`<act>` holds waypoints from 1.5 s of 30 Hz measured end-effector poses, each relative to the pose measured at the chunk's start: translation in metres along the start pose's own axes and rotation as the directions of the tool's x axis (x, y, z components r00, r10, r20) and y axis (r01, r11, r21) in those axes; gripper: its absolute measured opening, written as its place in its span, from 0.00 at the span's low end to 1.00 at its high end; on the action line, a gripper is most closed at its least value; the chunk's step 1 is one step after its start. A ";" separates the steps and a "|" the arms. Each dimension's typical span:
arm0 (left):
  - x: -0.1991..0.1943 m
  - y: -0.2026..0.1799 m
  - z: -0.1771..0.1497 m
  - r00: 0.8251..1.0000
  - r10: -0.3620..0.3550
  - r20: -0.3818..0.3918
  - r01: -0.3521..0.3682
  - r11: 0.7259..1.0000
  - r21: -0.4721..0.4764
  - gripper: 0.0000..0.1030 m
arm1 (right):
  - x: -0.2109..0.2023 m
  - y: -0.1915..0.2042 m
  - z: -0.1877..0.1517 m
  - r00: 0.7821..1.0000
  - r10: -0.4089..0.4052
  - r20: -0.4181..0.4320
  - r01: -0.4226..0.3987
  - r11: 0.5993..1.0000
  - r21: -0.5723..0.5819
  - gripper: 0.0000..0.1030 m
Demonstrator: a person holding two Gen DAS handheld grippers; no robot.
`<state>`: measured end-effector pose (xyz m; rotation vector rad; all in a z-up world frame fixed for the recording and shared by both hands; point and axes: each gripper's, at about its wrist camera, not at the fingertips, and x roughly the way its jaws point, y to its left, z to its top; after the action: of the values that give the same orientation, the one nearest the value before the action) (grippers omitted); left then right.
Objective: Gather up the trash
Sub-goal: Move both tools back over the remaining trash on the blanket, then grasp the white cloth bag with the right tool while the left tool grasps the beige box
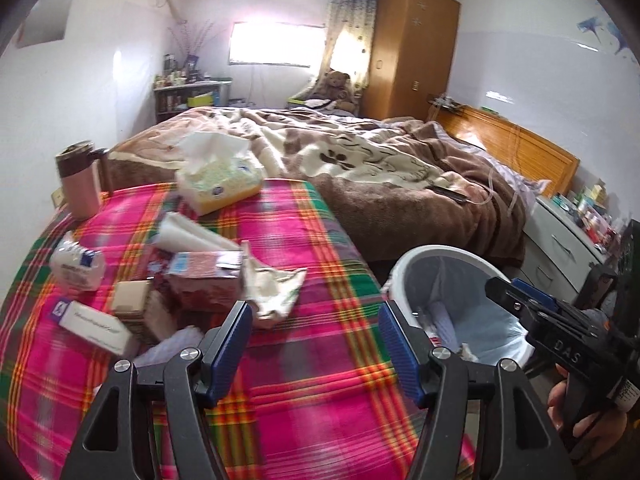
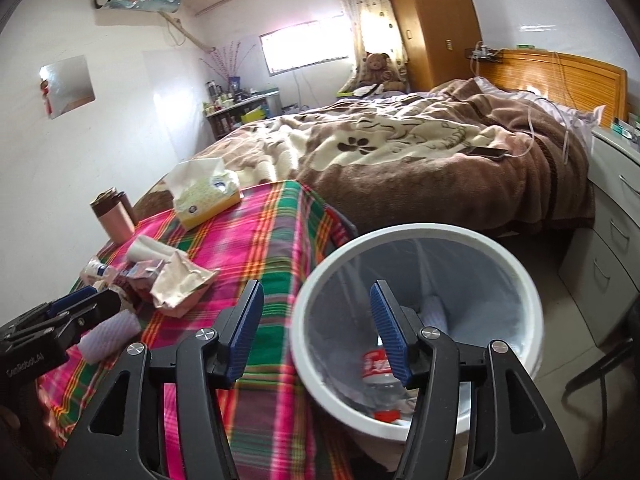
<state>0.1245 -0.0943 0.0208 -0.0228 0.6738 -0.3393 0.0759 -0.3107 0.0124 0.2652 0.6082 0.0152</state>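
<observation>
Bed with brown and cream floral blanket (image 1: 360,160): behind the table, fills the mid room in both views; a dark phone lies on it.

Table under pink, green and orange plaid cloth (image 1: 304,360): foreground; near edge cut off by the frame.

Round white waste bin with pale translucent liner (image 2: 532,312): on the floor just beside the table's right edge. Contents, seen from the right wrist view only: a clear plastic bottle with red label (image 2: 376,364) lying at the bottom, part hidden behind a finger; other pale scraps, hard to make out. The left wrist view shows only the liner and white scraps.

Yellow and white tissue box (image 1: 218,184): far table end, tissue standing out of the top.

Pink metal mug with dark lid (image 1: 78,184): far left corner.

Trash heap (image 1: 200,276): left half of the table, crumpled white paper, torn pink carton, small white boxes; blurred, items overlap.

White ribbed foam sleeve (image 2: 110,334): on the cloth, touching the left tool's tip; clear in the right wrist view, a pale blur in the left.

Left gripper (image 1: 316,350): over the cloth, jaws half apart, nothing between them.

Right gripper (image 2: 316,334): above the bin rim, jaws parted, empty.
</observation>
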 end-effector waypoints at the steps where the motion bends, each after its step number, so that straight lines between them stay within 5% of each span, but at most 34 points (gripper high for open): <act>1: -0.001 0.006 0.000 1.000 0.010 0.001 -0.010 1.000 -0.007 0.64 | 0.002 0.005 0.000 1.000 0.009 -0.003 -0.009 1.000 -0.006 0.57; 19: -0.014 0.109 -0.012 0.987 0.159 -0.011 -0.159 0.978 -0.136 0.64 | 0.047 0.080 -0.005 0.989 0.112 -0.100 -0.121 0.989 -0.088 0.60; 33: 0.026 0.138 -0.008 0.988 0.133 -0.075 -0.144 0.976 -0.161 0.64 | 0.108 0.095 -0.003 0.961 0.151 -0.232 -0.138 0.988 0.070 0.60; 45: 0.055 0.141 -0.010 0.982 0.143 -0.126 -0.161 0.976 -0.146 0.64 | 0.128 0.109 -0.006 0.948 0.155 -0.279 -0.146 0.988 0.053 0.60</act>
<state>0.2013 0.0225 -0.0384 -0.1001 0.8101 -0.1401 0.1843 -0.1920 -0.0372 0.3432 0.8717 0.1935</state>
